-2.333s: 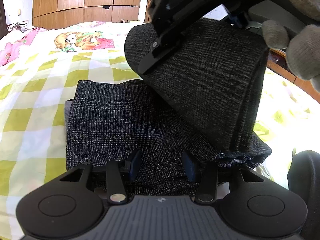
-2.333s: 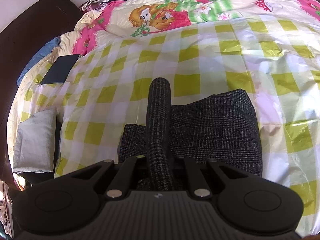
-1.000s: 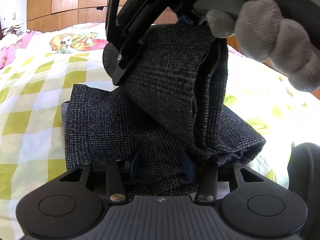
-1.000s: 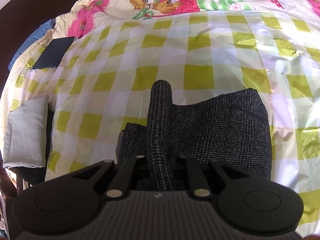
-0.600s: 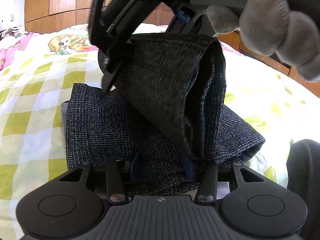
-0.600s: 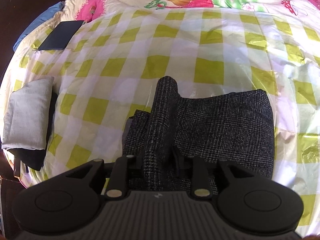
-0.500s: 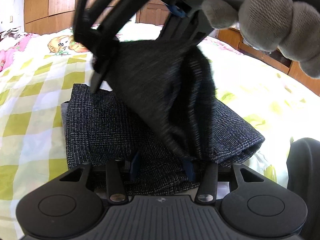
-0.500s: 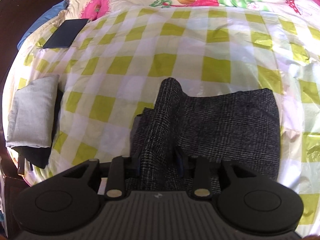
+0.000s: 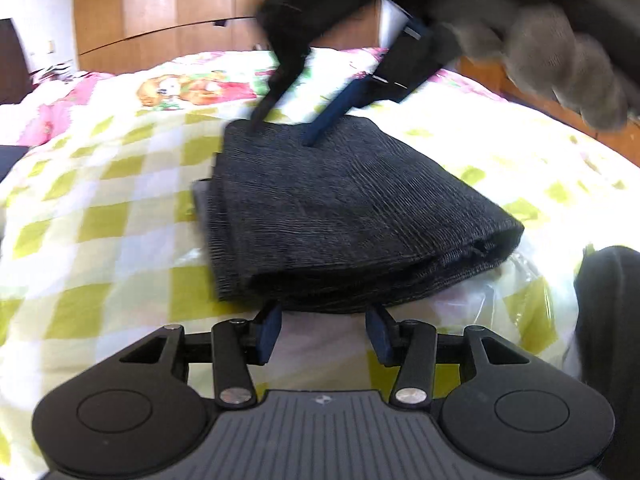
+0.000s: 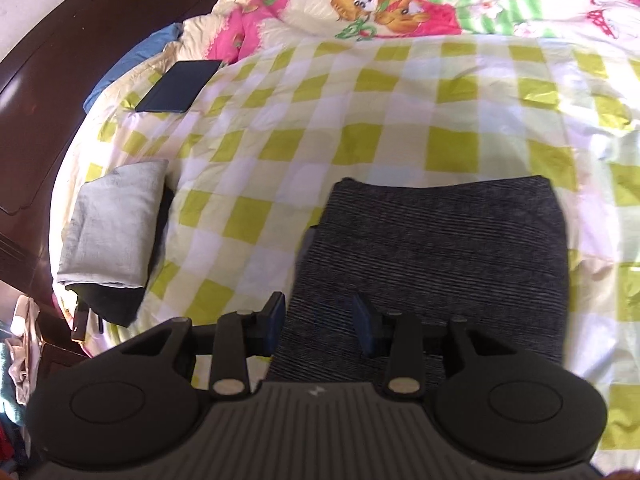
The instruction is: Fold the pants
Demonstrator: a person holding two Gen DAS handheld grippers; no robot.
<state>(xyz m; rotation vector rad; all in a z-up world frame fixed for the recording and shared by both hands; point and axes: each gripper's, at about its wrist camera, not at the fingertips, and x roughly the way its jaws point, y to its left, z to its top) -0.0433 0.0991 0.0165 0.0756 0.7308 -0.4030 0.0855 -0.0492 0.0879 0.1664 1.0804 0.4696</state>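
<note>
The dark grey checked pants (image 9: 352, 208) lie folded in a flat stack on the yellow-and-white checked sheet (image 9: 120, 216). In the left wrist view my left gripper (image 9: 324, 332) stands open just short of the stack's near edge, with only sheet between its blue pads. My right gripper (image 9: 292, 124), held by a grey-gloved hand (image 9: 560, 60), hovers blurred over the stack's far edge. Seen from the right wrist, the right gripper (image 10: 320, 322) is open above the left edge of the pants (image 10: 432, 248) and grips nothing.
A folded grey cloth (image 10: 112, 224) on a dark garment lies at the bed's left edge, with a dark flat tablet (image 10: 180, 86) beyond it. A cartoon-print quilt (image 10: 384, 0) covers the far end. A dark wooden headboard (image 10: 60, 60) and a wooden wardrobe (image 9: 160, 12) bound the bed.
The right gripper opened and let go of the raised fold, which dropped flat onto the stack. Both grippers drew back and up, and the left gripper's pads now stand off the pants.
</note>
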